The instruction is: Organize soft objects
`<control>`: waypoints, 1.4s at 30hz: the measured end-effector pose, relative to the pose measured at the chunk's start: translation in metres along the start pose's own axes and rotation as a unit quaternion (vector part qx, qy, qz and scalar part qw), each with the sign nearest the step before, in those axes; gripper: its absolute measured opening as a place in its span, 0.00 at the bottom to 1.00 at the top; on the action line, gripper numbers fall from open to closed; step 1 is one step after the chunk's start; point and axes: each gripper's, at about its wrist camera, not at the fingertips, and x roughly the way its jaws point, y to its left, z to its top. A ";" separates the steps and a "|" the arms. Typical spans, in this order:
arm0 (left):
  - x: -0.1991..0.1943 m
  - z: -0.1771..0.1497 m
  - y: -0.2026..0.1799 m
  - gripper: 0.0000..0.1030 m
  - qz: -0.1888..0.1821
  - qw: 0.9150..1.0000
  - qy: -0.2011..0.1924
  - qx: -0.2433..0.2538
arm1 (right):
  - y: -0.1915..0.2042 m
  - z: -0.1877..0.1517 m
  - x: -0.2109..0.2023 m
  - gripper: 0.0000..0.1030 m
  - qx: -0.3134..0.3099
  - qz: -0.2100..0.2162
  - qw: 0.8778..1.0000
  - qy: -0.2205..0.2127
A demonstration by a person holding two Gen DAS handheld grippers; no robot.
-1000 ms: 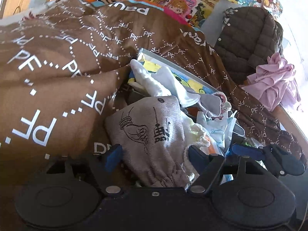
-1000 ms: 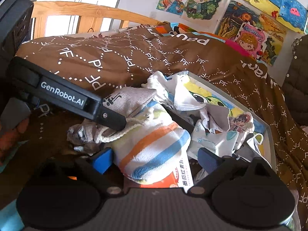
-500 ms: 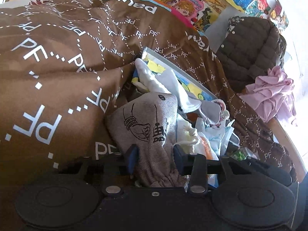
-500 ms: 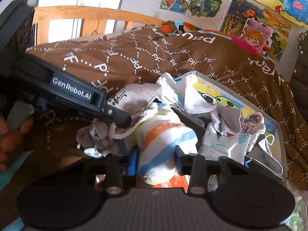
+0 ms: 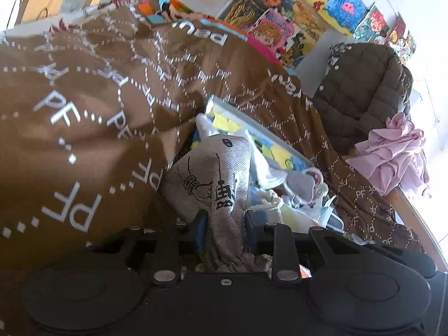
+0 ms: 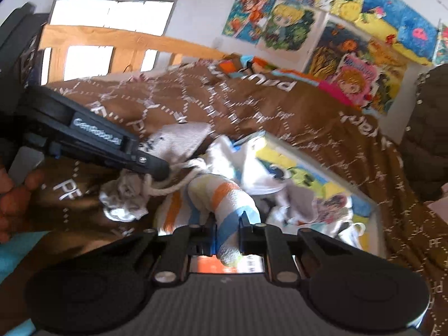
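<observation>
A grey drawstring pouch (image 5: pixel 218 173) with black print stands up from the brown duvet. My left gripper (image 5: pixel 225 224) pinches its lower part, jaws still closing and pads pressing the cloth. In the right wrist view the same grey pouch (image 6: pixel 179 137) lies under one of the left gripper's fingers (image 6: pixel 112 145), its bunched neck hanging below. A white pouch with orange, yellow and blue stripes (image 6: pixel 226 198) is squeezed between the pads of my right gripper (image 6: pixel 227 229), whose jaws are also still closing. A white cord runs from it toward the grey pouch.
A shallow box (image 5: pixel 252 123) with a cartoon lining holds several white cloths, its rim (image 6: pixel 322 162) showing in the right wrist view too. Brown "PF" duvet (image 5: pixel 84 112) covers the bed. A quilted jacket (image 5: pixel 361 89) and pink cloth (image 5: pixel 392 151) sit right. Someone's fingers (image 6: pixel 16 193) show at left.
Both grippers went from wide open around the pouches to pinching them. The right gripper rose a little, and the striped pouch is pulled up into a narrow bunch.
</observation>
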 end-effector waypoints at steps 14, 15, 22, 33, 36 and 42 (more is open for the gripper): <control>-0.031 0.011 -0.046 0.29 -0.012 0.997 -0.045 0.064 | -0.062 0.033 -0.027 0.15 0.049 -0.034 0.992 -0.108; -0.032 0.013 -0.051 0.29 -0.011 0.997 -0.047 0.067 | -0.072 0.036 -0.022 0.15 0.058 -0.038 0.991 -0.114; -0.015 0.034 -0.097 0.29 -0.003 0.993 -0.037 0.111 | -0.143 0.032 0.017 0.15 0.126 -0.055 0.984 -0.117; 0.109 0.068 -0.156 0.29 0.006 0.990 -0.021 0.140 | -0.218 -0.018 0.048 0.15 0.249 -0.077 0.963 -0.071; 0.142 0.065 -0.166 0.29 0.020 0.988 0.002 0.152 | -0.226 -0.029 0.051 0.15 0.269 -0.076 0.959 -0.052; 0.178 0.055 -0.174 0.29 0.055 0.981 0.040 0.180 | -0.237 -0.042 0.060 0.17 0.296 -0.076 0.952 -0.021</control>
